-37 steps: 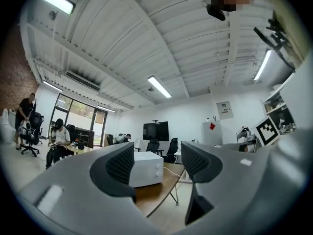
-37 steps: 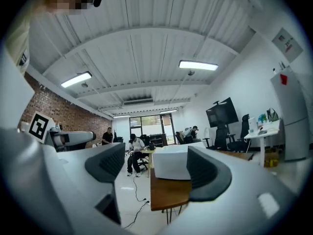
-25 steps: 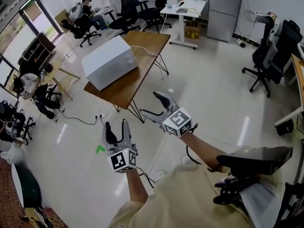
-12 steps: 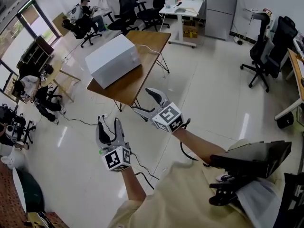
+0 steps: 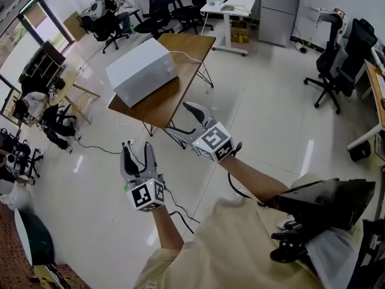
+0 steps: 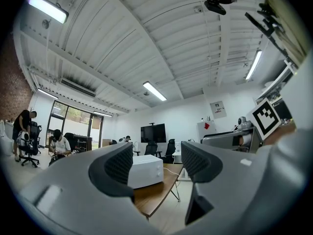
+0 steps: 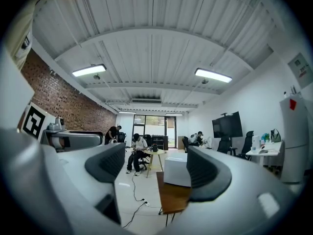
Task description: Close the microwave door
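Microwave (image 5: 141,71) sat on desk (image 5: 183,56) at 11 o'clock, well apart from left gripper (image 5: 136,152) and right gripper (image 5: 179,119). Both jaws stood open, empty. Door unseen from here; a misjudged push could slide the microwave.

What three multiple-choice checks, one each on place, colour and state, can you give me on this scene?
1. The microwave stands: A on the floor; B on the wooden table; C on a chair.
2. Its colour: A black; B red; C white.
3. The left gripper is: A open and empty; B shut on a cable; C shut on a handle.
Answers: 1 B, its base rests on the tabletop; 2 C, the casing is white; 3 A, the jaws stand apart with nothing between them.
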{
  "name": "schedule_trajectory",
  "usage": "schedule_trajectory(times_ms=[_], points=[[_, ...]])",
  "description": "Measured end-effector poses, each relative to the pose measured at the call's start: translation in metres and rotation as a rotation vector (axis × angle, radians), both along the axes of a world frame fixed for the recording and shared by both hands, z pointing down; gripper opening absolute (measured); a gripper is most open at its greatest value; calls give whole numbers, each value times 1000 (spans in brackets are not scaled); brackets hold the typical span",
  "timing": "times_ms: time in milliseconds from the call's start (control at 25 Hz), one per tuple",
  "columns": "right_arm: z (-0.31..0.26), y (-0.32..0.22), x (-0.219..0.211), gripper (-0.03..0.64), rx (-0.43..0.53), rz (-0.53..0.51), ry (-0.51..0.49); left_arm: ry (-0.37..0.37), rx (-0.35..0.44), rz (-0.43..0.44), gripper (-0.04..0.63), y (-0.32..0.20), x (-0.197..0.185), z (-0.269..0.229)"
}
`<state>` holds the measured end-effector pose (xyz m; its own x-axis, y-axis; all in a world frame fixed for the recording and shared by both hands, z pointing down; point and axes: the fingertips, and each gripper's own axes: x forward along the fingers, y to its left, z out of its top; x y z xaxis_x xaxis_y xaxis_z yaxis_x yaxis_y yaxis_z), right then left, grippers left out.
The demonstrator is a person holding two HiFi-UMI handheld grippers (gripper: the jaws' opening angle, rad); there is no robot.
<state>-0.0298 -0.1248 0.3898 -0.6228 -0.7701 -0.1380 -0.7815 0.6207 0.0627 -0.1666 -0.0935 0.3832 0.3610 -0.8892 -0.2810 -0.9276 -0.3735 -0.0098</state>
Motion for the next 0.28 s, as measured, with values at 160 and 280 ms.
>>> schedule_trajectory(times_ms=[160, 280], points=[[12, -3, 46, 385, 19, 53, -46, -36, 16, 40, 302, -14, 29, 14], [34, -12, 75, 385, 26, 110, -89, -60, 23, 51, 302, -32, 33, 29]])
